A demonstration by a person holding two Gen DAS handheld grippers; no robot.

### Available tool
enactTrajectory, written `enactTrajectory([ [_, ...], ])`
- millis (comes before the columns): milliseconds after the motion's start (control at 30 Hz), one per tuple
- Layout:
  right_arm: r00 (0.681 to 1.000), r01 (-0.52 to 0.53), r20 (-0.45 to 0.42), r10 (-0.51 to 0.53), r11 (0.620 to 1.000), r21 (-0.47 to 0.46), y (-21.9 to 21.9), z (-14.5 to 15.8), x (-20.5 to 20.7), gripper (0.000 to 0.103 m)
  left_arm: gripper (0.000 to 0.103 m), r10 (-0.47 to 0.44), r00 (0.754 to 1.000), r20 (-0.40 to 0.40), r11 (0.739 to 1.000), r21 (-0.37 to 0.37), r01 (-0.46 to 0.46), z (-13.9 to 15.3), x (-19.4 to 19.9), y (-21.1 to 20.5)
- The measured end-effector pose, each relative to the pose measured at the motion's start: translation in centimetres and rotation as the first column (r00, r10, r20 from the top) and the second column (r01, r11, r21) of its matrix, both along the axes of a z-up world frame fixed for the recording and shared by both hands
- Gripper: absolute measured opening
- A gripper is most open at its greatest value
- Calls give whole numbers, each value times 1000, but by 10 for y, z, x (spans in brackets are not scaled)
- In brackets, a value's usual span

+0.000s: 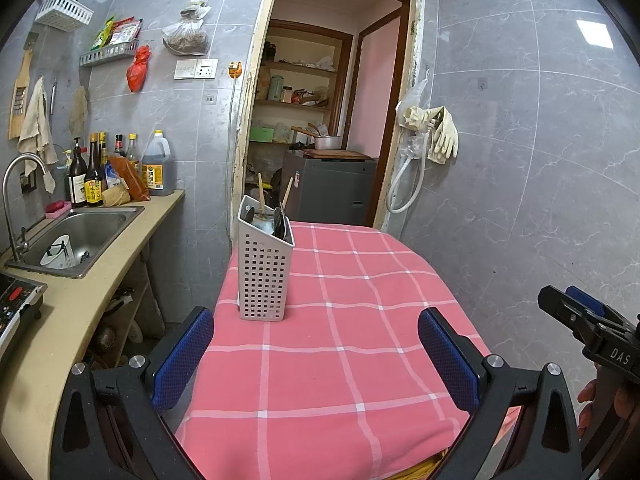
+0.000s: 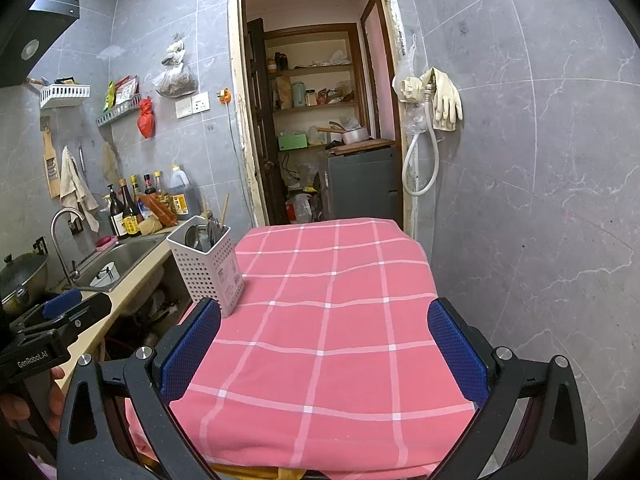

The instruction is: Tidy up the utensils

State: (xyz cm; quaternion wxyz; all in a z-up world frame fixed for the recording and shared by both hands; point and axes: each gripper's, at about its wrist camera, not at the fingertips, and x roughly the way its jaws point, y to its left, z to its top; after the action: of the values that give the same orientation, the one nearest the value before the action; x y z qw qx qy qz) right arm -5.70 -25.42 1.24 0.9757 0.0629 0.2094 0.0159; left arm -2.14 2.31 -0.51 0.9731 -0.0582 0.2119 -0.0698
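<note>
My left claw (image 1: 316, 354) hangs over the near end of the pink checked tablecloth (image 1: 344, 360), its blue-padded fingers (image 1: 182, 356) spread wide with nothing between them. My right claw (image 2: 324, 350) is likewise spread and empty. Ahead of the left claw, slightly left of its centre line, the white perforated plastic utensil holder (image 1: 262, 272) stands upright on the cloth, apart from my fingers. Dark spoons and wooden chopsticks (image 1: 276, 216) stick out of its top.

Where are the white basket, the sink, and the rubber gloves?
basket (image 1: 264, 276), left wrist view, on its holed front wall.
sink (image 1: 100, 226), left wrist view, on its bare steel inner wall.
gloves (image 2: 446, 98), right wrist view, on the hanging fingers.
</note>
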Motion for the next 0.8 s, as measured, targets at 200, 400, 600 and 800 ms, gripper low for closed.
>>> enactTrajectory([
  [200,1000,0,0,0,1000,-1,0,0,0,102,103,-1,1000,1,1000,0,1,0,0,1],
  [400,1000,-1,-1,1,1000,0,0,0,-1,102,103,0,1000,0,1000,0,0,0,0,1],
  [600,1000,0,0,0,1000,-1,0,1,0,102,103,-2,1000,0,1000,0,2,0,0,2],
  [800,1000,-2,-2,2,1000,-2,0,1,0,102,103,-1,1000,-1,1000,0,1,0,0,1],
])
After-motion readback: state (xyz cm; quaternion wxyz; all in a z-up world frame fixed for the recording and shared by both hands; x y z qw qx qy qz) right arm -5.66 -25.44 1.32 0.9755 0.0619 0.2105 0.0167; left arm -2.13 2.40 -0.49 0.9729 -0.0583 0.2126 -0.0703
